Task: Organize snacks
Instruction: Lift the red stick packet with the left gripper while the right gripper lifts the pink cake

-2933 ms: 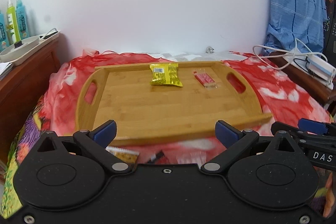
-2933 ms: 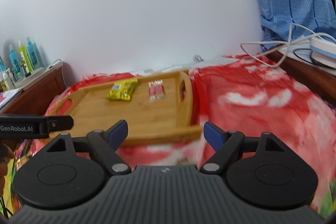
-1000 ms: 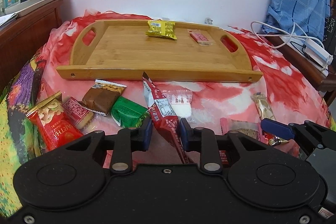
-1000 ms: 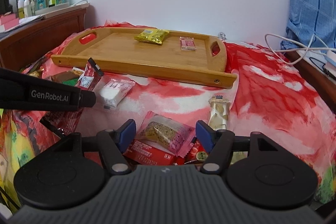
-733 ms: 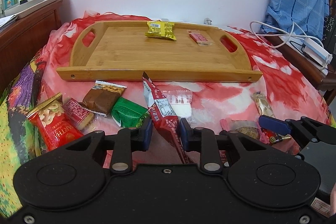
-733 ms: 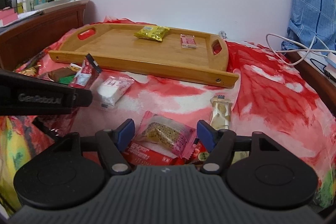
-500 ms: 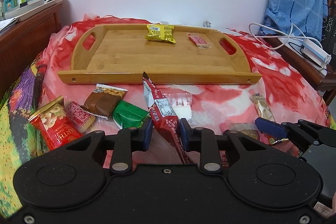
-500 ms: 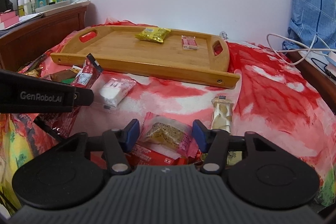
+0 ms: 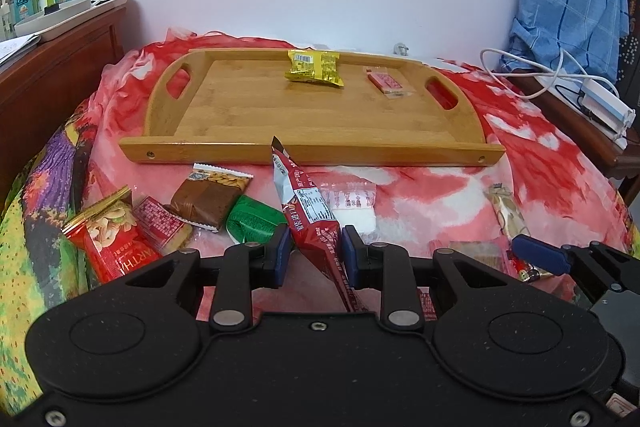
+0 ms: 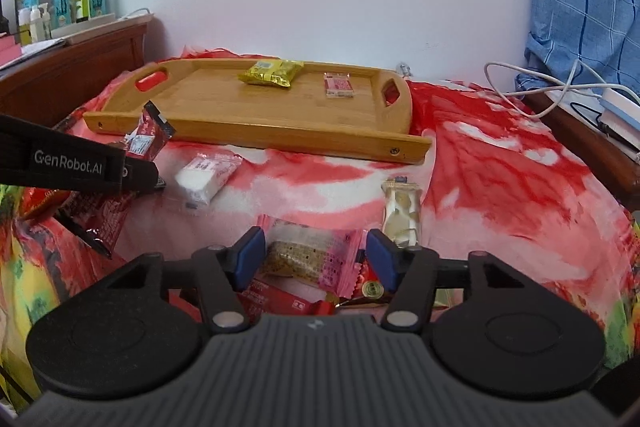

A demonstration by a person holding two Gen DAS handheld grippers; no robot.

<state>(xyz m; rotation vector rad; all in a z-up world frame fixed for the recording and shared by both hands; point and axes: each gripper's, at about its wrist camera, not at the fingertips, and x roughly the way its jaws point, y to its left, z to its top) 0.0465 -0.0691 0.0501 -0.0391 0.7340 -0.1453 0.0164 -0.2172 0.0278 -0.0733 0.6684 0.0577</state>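
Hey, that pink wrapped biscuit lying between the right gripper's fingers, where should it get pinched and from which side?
Judging by its pose, pinch the pink biscuit packet across its two short crimped ends, coming from above and the near side. It lies flat atop other red wrappers, long axis spanning the open right gripper, so the fingers already flank both ends. Closing there should catch the biscuit inside rather than only loose film.

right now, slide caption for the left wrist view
Left gripper clamps a dark red snack packet before the bamboo tray.

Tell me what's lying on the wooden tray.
On the wooden tray: a yellow snack packet and a small pink packet, both near the far rim. Nothing hides its floor.
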